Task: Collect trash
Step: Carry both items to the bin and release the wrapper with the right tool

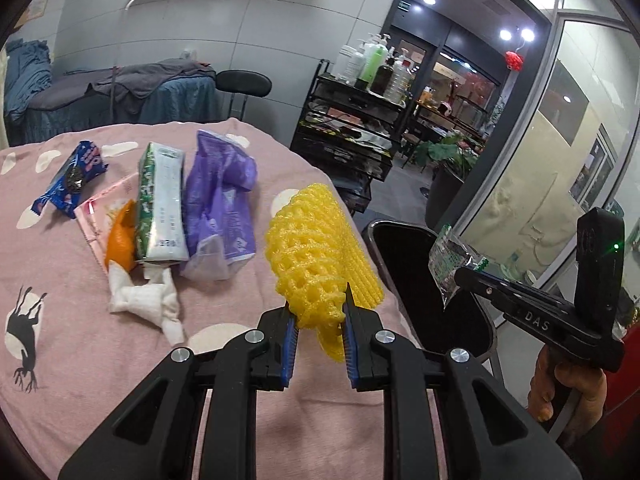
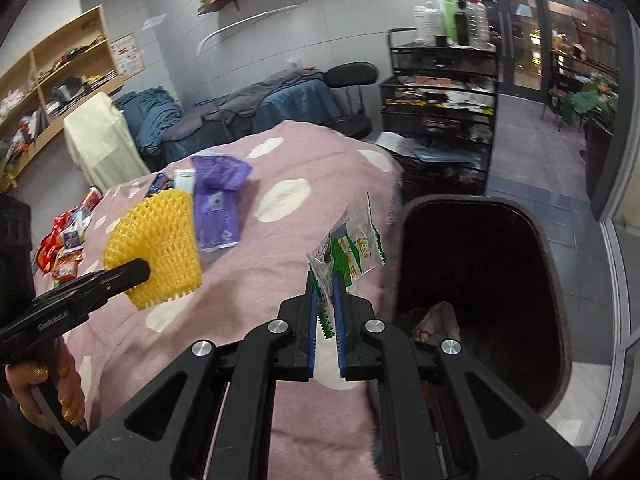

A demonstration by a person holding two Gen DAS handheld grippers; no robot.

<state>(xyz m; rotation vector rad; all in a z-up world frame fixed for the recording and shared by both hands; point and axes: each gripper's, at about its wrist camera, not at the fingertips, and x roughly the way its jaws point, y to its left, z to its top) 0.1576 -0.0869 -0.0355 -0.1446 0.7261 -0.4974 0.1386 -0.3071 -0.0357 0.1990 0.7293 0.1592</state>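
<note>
- Left wrist view: the left gripper (image 1: 320, 312) at lower centre pinches the near end of a yellow foam fruit net (image 1: 316, 252) between its blue pads, so the net stands up and leans toward the right of the frame. I take it that the pinch is at the tip to keep the soft mesh from crushing and to let it drop cleanly.
- The net is a bright, open honeycomb tube, ribbed on its right side and squashed only where the pads bite.
- At right, the black bin (image 1: 424, 280) stands just beside the edge of the pink blanket (image 1: 80, 320), likely so trash can go straight off the bed into it. The right gripper (image 1: 460, 276) reaches in from the right edge over the bin's rim, with a clear green-printed wrapper (image 1: 448, 260) at its tip.
- At left on the blanket lie 5 more pieces: a blue snack packet (image 1: 72, 180), a green-and-white carton (image 1: 160, 204), a purple bag (image 1: 220, 208), an orange scrap (image 1: 120, 240) and crumpled white tissue (image 1: 148, 300).
- Right wrist view: the right gripper (image 2: 324, 300) is pressed nearly together on the wrapper (image 2: 348, 248), which fans out above the pads at centre, over the blanket's edge.
- The bin (image 2: 548, 280) gapes at right, some trash already at its bottom.
- At left, the left gripper (image 2: 136, 272) carries the net (image 2: 160, 240) above the blanket.
</note>
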